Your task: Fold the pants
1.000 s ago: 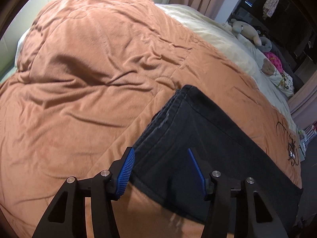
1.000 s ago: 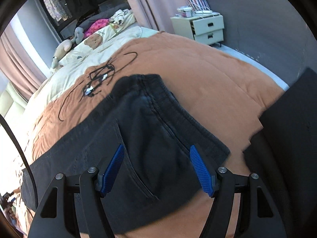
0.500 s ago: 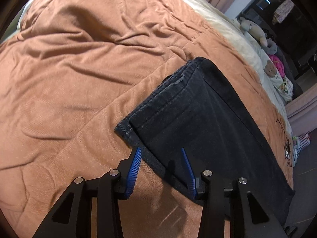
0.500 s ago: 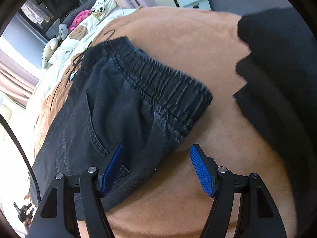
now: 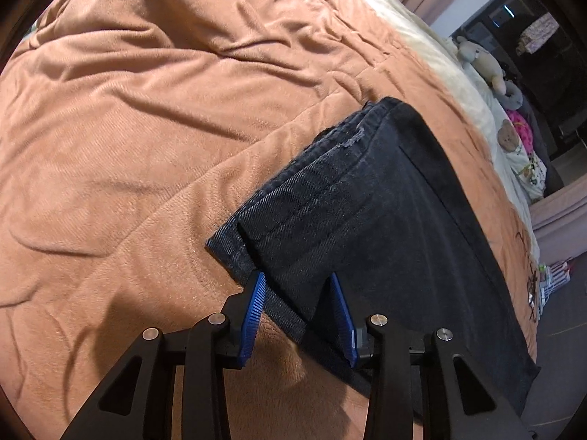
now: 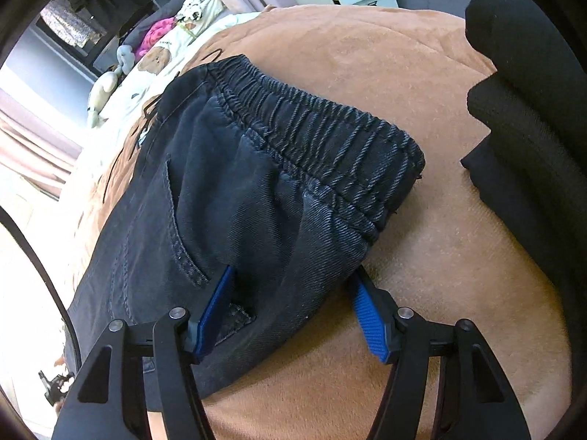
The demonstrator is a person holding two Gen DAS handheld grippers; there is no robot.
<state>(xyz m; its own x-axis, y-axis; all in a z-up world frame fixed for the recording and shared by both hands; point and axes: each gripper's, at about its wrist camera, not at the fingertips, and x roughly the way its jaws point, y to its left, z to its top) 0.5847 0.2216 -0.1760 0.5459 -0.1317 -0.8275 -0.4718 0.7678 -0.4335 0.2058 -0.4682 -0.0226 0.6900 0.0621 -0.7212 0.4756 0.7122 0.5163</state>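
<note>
Dark denim pants [image 5: 370,220] lie lengthwise on the orange bedspread [image 5: 146,128], the spread left gripper [image 5: 299,288] straddling the hem corner and the spread right gripper [image 6: 293,286] straddling the waist corner, so both should close on all layers before lifting together.

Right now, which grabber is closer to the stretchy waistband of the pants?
The right. The right gripper straddles the pants just below the waistband. The left gripper is at the leg hems, the opposite end.
</note>
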